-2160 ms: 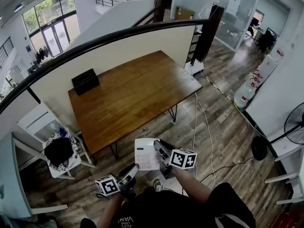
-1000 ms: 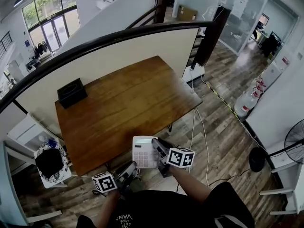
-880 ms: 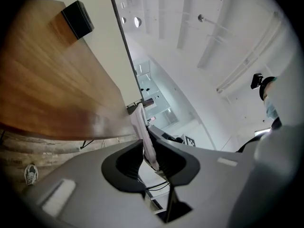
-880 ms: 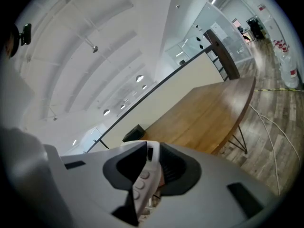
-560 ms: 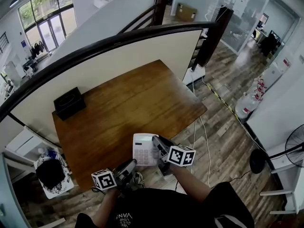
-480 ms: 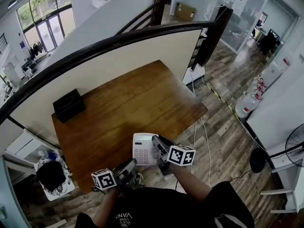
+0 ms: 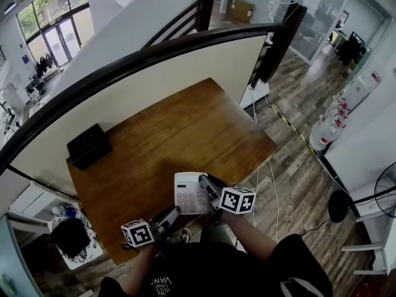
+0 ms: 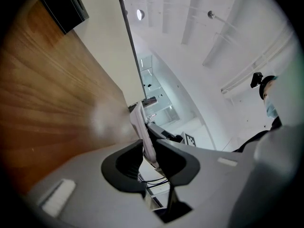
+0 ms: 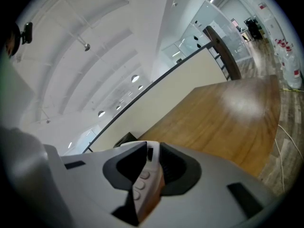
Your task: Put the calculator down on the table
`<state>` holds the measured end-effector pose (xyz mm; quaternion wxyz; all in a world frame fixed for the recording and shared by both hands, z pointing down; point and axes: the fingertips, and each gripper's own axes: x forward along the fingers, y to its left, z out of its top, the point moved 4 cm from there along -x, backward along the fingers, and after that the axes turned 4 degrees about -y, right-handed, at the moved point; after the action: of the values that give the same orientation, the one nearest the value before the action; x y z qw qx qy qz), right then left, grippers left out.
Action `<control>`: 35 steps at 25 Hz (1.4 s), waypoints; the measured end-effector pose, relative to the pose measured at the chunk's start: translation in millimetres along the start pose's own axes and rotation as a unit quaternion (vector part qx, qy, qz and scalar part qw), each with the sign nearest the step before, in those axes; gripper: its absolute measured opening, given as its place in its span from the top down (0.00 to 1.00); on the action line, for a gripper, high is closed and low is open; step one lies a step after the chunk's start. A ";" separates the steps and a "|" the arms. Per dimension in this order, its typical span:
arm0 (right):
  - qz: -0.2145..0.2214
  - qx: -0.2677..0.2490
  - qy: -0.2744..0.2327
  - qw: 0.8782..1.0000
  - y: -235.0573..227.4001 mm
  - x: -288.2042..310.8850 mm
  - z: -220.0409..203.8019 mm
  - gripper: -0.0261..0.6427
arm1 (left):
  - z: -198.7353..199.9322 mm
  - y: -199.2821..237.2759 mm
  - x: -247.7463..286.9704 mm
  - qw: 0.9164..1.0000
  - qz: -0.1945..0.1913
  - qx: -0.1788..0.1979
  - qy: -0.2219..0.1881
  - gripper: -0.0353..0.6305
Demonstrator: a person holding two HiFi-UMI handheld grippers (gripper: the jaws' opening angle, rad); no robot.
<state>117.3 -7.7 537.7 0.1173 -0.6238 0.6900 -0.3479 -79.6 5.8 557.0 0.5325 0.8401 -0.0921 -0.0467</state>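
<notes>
The white calculator (image 7: pixel 190 192) hangs flat just above the near edge of the wooden table (image 7: pixel 167 135), keys up. My right gripper (image 7: pixel 206 185) is shut on its right edge; in the right gripper view the keys of the calculator (image 9: pixel 144 180) show between the pads of that gripper (image 9: pixel 153 167). My left gripper (image 7: pixel 172 211) is shut on its near left corner. In the left gripper view the calculator (image 8: pixel 139 122) appears edge-on between the dark pads of the left gripper (image 8: pixel 148 151), with the tabletop (image 8: pixel 52 99) beside it.
A black box (image 7: pixel 90 145) sits at the table's far left corner. A cream partition with a black rail (image 7: pixel 154 67) runs behind the table. A small white stand with a dark item (image 7: pixel 69 237) is left of the table. Cables (image 7: pixel 275 172) trail over the floor at right.
Both grippers have carried the calculator forward together, from over the floor to over the table's near edge. The grip on it is unchanged.
</notes>
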 end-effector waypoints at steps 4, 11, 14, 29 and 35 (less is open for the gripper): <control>0.007 -0.002 0.017 1.000 -12.4 22.4 8.6 0.88 | 13.2 11.3 14.7 1.000 0.013 -0.006 -0.004 0.82; 0.038 -0.013 0.063 0.997 -31.5 74.7 36.2 0.88 | 39.8 29.2 46.4 0.998 0.038 -0.016 -0.047 0.82; 0.056 -0.023 0.084 0.995 -38.5 97.7 49.7 0.88 | 49.9 34.5 61.2 0.996 0.051 -0.024 -0.068 0.82; 0.137 -0.082 0.165 0.973 -62.7 218.5 98.3 0.88 | 111.3 82.2 120.9 0.982 0.106 -0.020 -0.155 0.82; 0.166 -0.106 0.186 0.962 -69.4 257.9 112.1 0.88 | 132.9 99.7 140.4 0.977 0.119 -0.016 -0.173 0.82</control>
<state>188.1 -286.7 569.5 -0.0242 -0.4331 0.8267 -0.3584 23.8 -182.2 592.8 0.5236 0.7935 -0.2817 -0.1294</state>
